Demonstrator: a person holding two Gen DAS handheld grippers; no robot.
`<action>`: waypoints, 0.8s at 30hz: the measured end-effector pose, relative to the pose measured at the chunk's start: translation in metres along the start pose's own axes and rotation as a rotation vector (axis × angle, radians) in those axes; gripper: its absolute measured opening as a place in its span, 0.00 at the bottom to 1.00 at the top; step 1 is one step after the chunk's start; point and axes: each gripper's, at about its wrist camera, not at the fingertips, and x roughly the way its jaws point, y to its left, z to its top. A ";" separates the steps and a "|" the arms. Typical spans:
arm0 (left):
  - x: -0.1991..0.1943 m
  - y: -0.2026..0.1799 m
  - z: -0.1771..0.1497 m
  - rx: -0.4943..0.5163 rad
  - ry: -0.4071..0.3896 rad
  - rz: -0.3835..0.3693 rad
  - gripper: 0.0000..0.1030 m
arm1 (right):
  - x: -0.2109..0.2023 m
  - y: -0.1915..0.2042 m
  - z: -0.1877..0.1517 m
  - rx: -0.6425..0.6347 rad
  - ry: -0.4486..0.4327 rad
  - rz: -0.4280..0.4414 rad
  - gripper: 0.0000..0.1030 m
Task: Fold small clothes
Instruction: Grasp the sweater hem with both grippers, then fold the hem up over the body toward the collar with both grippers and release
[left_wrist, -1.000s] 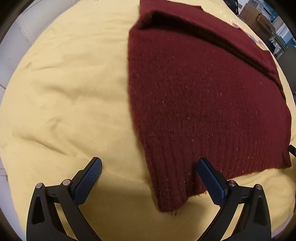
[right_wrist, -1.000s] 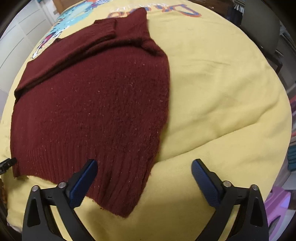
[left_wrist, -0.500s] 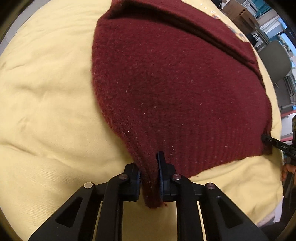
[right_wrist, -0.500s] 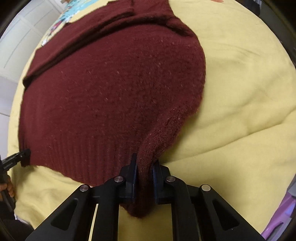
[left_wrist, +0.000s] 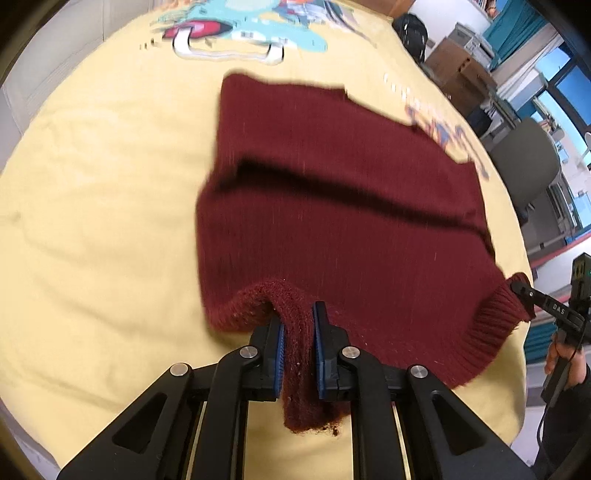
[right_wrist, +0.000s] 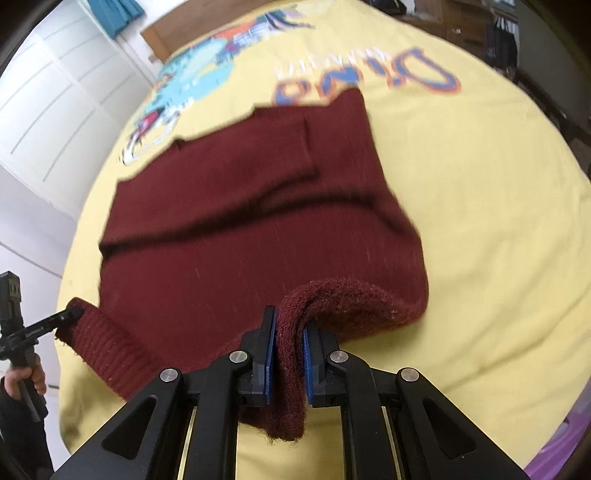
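Gripping: left tongs (left_wrist: 298, 345) pinch the sweater (left_wrist: 343, 206) at its near hem corner; right tongs (right_wrist: 287, 354) pinch the other near hem corner, jaws narrow on knit.
Sweater: dark red, hem lifted at both tongs, the rest lying ahead on the yellow bedspread (right_wrist: 480, 206), sleeve folded across the far part.
Around: printed cartoon (left_wrist: 236, 29) beyond the sweater; grey chair (left_wrist: 524, 162) off the bed's edge.
Room: bare bedspread outside each tongs.

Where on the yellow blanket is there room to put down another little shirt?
Bare yellow blanket lies left of the maroon sweater, and a wide patch right of it. The middle is taken: the left gripper and right gripper pinch its hem.
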 end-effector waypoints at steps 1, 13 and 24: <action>-0.005 0.001 0.008 0.003 -0.014 0.002 0.11 | -0.001 -0.001 0.008 -0.001 -0.015 0.001 0.12; -0.028 0.008 0.104 -0.021 -0.166 0.045 0.10 | -0.007 0.012 0.101 0.027 -0.156 -0.010 0.12; -0.004 0.033 0.167 -0.051 -0.176 0.114 0.03 | 0.034 0.017 0.167 -0.004 -0.106 -0.074 0.11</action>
